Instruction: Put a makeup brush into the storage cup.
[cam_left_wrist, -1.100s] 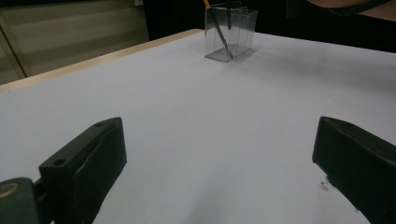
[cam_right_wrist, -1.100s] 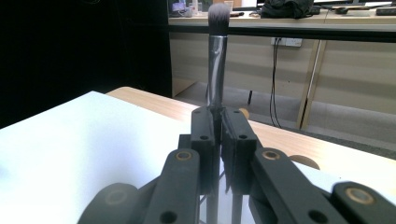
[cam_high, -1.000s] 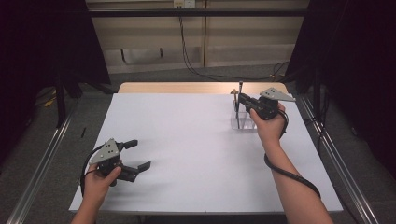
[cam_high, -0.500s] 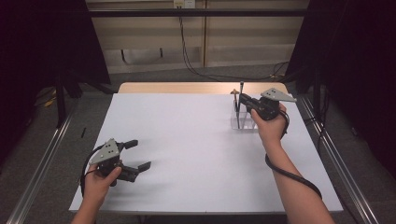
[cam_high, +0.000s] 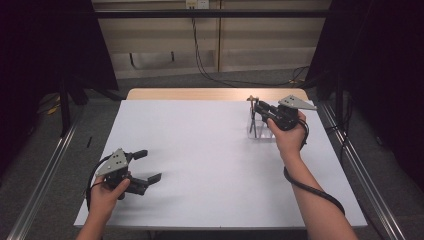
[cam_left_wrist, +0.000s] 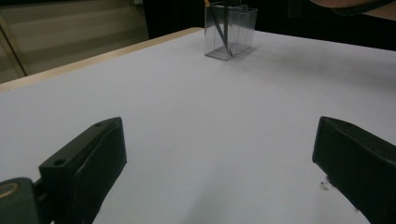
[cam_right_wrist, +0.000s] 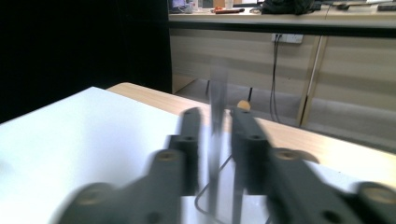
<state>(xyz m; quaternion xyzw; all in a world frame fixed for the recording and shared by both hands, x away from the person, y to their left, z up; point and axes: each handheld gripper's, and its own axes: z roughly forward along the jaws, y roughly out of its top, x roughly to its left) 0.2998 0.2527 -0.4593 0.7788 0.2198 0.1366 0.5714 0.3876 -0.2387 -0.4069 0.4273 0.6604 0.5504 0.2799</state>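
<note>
Lab / test bay, not a home. White-topped wooden bench sits alone on grey carpet floor, metal floor rails either side, black curtains flanking. Beige panel wall behind with a socket and black cables hanging down.

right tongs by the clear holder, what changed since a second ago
The right tongs have just been opening: their jaws now stand slightly apart with a thin dark stick between them, above the clear holder; the blur hides whether the pads touch it. Neither hand has shifted. The left tongs stay open over the white table, holding nothing.
</note>
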